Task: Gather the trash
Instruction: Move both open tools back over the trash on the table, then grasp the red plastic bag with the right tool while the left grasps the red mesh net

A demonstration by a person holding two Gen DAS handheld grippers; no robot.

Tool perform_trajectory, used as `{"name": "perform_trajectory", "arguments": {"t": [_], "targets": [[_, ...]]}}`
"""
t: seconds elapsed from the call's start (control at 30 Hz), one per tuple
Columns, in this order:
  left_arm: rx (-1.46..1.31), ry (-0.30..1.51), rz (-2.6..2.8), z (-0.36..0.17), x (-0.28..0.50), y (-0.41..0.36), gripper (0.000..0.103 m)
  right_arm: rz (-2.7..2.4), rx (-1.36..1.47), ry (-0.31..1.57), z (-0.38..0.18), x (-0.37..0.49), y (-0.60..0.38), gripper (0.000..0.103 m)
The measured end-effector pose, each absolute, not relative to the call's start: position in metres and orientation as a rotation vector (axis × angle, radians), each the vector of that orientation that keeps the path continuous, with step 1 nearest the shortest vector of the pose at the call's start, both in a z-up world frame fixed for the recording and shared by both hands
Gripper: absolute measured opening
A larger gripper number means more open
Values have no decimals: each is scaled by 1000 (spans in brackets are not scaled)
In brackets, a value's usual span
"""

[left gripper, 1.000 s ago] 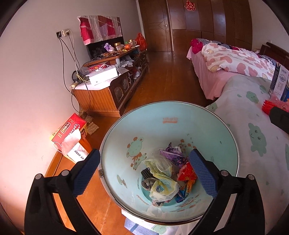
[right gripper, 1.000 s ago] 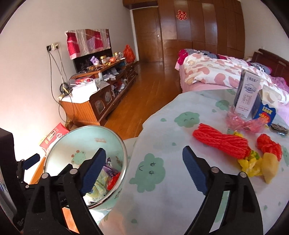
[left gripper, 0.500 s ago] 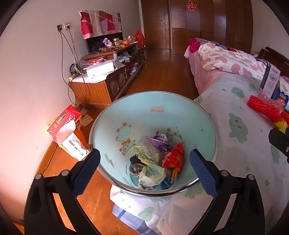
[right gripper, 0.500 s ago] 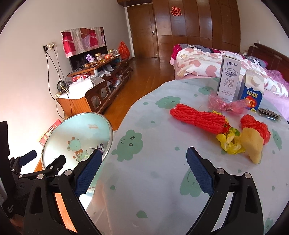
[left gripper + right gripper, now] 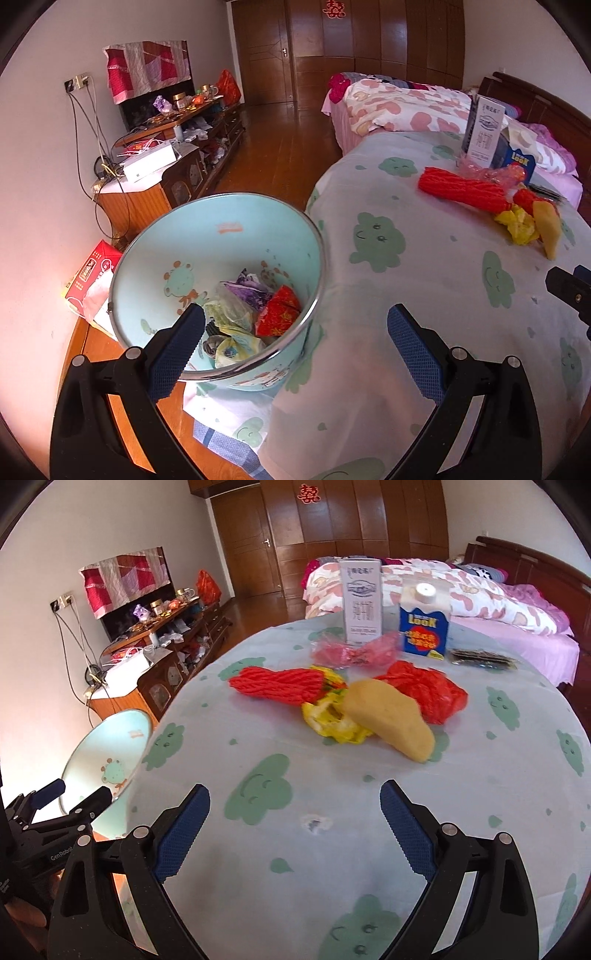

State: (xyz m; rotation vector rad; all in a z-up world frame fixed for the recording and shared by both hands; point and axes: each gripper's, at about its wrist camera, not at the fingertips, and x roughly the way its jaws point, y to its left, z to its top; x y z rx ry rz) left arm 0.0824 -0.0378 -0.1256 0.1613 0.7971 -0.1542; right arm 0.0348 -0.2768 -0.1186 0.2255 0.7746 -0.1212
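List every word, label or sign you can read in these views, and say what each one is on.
"Look": on the blue carton on the table.
"GenRobo", cut off at the edge: on the left gripper.
Red double-happiness sign: on the wardrobe door.
White carton: Chinese print, too blurred to read.
Red box on the floor: print too small.
Bin: orange mark, unreadable.

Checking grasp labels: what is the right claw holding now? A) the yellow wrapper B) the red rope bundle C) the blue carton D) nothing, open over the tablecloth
D: the right claw stands open and empty above the tablecloth, short of the yellow wrapper.
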Motion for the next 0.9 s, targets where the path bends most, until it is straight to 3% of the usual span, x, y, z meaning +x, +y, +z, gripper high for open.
{"name": "perform_trajectory", "arguments": {"t": [0.43,0.57,0.9], "targets": [[210,800,-234,-125,87,-76,97,-264,240,742,-115,23,-368,77],[199,793,-243,-120,102,-88,97,-290,242,715,-104,35,-395,67],[158,758,-230,-99,156,-123,97,-204,220,832,-119,111,-419,66]]}}
